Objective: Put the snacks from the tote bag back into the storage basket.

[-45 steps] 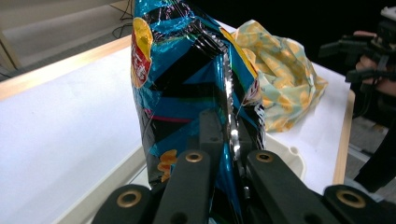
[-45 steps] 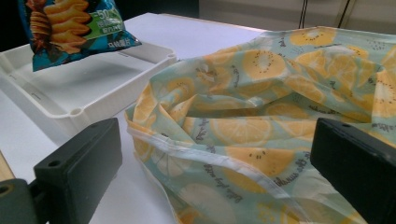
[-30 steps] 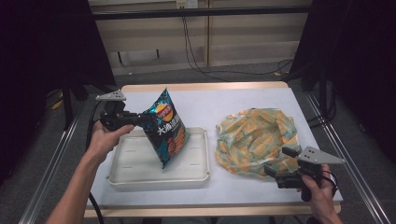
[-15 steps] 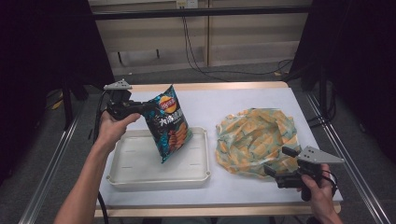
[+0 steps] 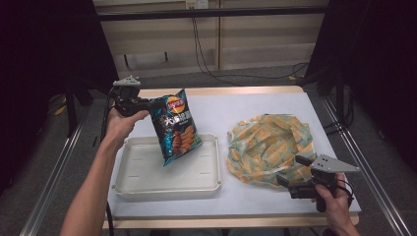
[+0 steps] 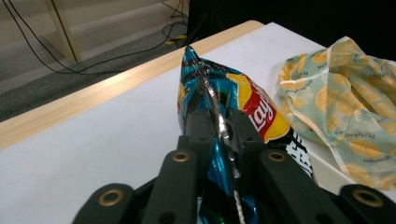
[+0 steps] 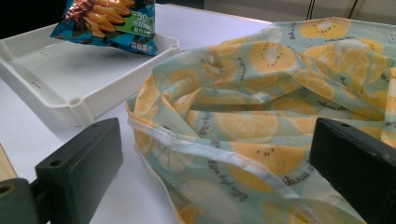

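Note:
A blue chip bag (image 5: pixel 175 128) hangs in the air over the white tray (image 5: pixel 147 184), its lower corner above the tray's inside. My left gripper (image 5: pixel 150 103) is shut on the bag's crimped top seam (image 6: pixel 212 100), and the left gripper view shows the jaws pinching the foil. A crumpled lemon-print cloth bag (image 5: pixel 268 147) lies on the table to the right of the tray. My right gripper (image 5: pixel 290 172) stands open at the cloth's near right edge, with the cloth (image 7: pixel 252 116) just ahead between its spread jaws. The chip bag (image 7: pixel 109 21) floats above the tray (image 7: pixel 74 79) there too.
The white table top (image 5: pixel 246 105) ends in a wooden strip at the back. Metal rails run along both sides of the table. Cables lie on the floor behind it.
My left gripper has lifted the chip bag higher and carried it back and to the left, off the tray floor. The right gripper has stayed where it was.

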### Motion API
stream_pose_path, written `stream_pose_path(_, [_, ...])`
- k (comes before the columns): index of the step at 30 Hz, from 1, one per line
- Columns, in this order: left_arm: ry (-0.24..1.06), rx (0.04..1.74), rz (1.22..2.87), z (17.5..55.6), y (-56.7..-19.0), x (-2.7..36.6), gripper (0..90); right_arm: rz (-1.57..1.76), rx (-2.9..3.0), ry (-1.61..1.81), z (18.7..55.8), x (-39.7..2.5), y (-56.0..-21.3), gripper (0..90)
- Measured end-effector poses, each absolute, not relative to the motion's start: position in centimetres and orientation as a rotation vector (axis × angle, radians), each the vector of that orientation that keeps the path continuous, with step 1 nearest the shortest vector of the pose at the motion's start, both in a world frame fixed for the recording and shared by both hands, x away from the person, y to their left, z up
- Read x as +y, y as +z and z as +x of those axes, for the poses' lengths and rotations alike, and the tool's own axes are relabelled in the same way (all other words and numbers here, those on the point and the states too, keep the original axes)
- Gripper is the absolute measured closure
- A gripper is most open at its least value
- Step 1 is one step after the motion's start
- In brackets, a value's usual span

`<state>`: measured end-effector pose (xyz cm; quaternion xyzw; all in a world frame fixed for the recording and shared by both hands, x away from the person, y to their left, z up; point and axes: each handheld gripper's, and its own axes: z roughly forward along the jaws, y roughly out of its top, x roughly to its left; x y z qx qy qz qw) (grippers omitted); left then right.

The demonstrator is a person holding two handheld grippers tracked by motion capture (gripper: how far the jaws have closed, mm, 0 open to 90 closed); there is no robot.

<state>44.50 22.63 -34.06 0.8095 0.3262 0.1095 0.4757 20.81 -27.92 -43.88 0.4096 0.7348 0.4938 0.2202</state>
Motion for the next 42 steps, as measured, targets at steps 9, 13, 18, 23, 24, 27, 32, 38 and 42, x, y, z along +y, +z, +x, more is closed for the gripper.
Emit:
stream_pose_path(9, [0.278, 0.828, 1.946, 45.0, -34.6, 23.1, 71.9, 1.128, 2.040, 1.365, 20.9, -27.8, -44.0, 1.8])
stream_pose_path(13, [0.271, 0.824, 1.947, 45.4, -34.7, 22.8, 65.0, 1.135, 2.048, 1.369, 21.0, -27.8, -44.0, 1.8])
stream_pose_path(18, [0.284, 0.828, 1.934, 45.3, -34.9, 22.7, 54.6, 1.132, 2.051, 1.371, 20.9, -27.7, -44.1, 1.8])
stream_pose_path(23, [0.292, 0.830, 1.915, 44.9, -34.8, 23.0, 44.8, 1.129, 2.056, 1.369, 20.9, -27.7, -44.1, 1.8])
stream_pose_path(24, [0.296, 0.831, 1.909, 44.7, -34.7, 23.0, 41.9, 1.129, 2.057, 1.370, 20.9, -27.7, -44.1, 1.8])
stream_pose_path(27, [0.310, 0.825, 1.887, 44.3, -34.4, 23.3, 37.8, 1.132, 2.058, 1.367, 20.9, -27.7, -44.2, 1.7])
stream_pose_path(32, [0.331, 0.792, 1.878, 42.4, -33.9, 23.5, 47.2, 1.132, 2.064, 1.368, 21.0, -27.7, -44.4, 1.7])
stream_pose_path(38, [0.315, 0.757, 1.851, 40.0, -33.8, 23.9, 59.1, 1.139, 2.058, 1.367, 21.0, -27.8, -44.4, 1.8])
stream_pose_path(42, [0.292, 0.742, 1.860, 38.8, -34.3, 24.1, 72.6, 1.136, 2.054, 1.373, 20.9, -28.0, -44.3, 1.7])
